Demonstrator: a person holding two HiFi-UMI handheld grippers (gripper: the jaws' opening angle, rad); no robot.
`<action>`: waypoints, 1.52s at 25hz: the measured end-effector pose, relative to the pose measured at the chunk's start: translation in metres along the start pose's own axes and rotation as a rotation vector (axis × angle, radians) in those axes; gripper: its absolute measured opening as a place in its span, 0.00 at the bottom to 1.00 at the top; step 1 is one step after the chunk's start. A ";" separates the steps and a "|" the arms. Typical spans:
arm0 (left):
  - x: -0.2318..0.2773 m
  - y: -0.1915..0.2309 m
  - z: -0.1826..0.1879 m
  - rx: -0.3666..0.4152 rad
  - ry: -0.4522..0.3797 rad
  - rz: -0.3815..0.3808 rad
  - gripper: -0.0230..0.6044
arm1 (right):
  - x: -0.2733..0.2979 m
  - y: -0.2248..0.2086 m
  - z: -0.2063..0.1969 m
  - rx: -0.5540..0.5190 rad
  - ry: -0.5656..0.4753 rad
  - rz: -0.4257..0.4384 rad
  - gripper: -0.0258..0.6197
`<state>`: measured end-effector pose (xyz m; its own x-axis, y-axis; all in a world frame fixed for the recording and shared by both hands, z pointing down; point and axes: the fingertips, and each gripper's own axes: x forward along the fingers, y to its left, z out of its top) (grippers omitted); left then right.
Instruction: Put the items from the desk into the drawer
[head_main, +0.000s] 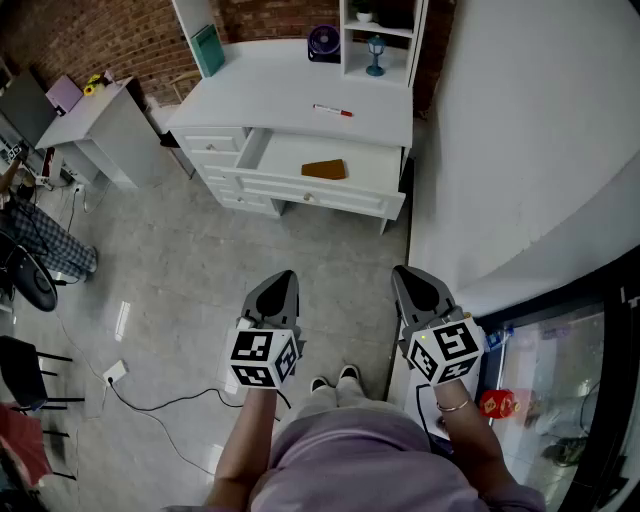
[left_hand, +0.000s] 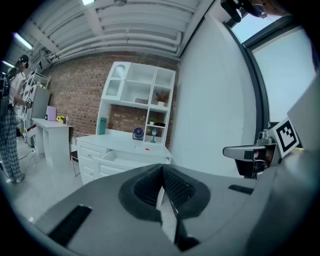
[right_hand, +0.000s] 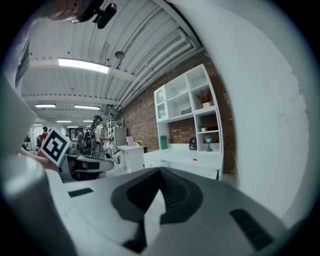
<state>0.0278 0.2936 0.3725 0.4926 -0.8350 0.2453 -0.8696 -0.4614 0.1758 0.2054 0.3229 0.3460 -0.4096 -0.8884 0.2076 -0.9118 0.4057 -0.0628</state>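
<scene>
Head view: the pen (head_main: 332, 110) lies on the white table (head_main: 270, 95), its long axis left to right and its red end to the right. It sits behind the open drawer (head_main: 285, 150), which holds a brown wedge (head_main: 324, 170) too small to make out. The left tongs (head_main: 281, 282) and right tongs (head_main: 407, 278) are well short of the table, closed and empty.

Left gripper view: the tips meet, and the pen is only a tiny streak.

Right gripper view: the tips are together, and the pen is barely legible.

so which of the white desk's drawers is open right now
The wide white drawer just under the desktop: it is pulled out toward the person, with a flat brown item lying inside. The small drawers to its left sit flush and shut.
</scene>
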 end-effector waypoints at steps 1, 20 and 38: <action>-0.003 0.000 0.000 0.001 -0.002 0.003 0.04 | -0.002 0.002 0.000 -0.005 -0.001 0.003 0.04; -0.027 -0.013 -0.009 0.001 -0.001 0.015 0.04 | -0.024 0.012 -0.001 -0.006 -0.023 0.009 0.04; -0.012 -0.014 -0.014 0.008 0.019 0.037 0.04 | -0.011 0.002 -0.007 -0.010 0.032 0.064 0.21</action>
<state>0.0341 0.3144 0.3799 0.4609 -0.8454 0.2699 -0.8873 -0.4332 0.1583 0.2081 0.3352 0.3504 -0.4658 -0.8532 0.2346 -0.8834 0.4639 -0.0668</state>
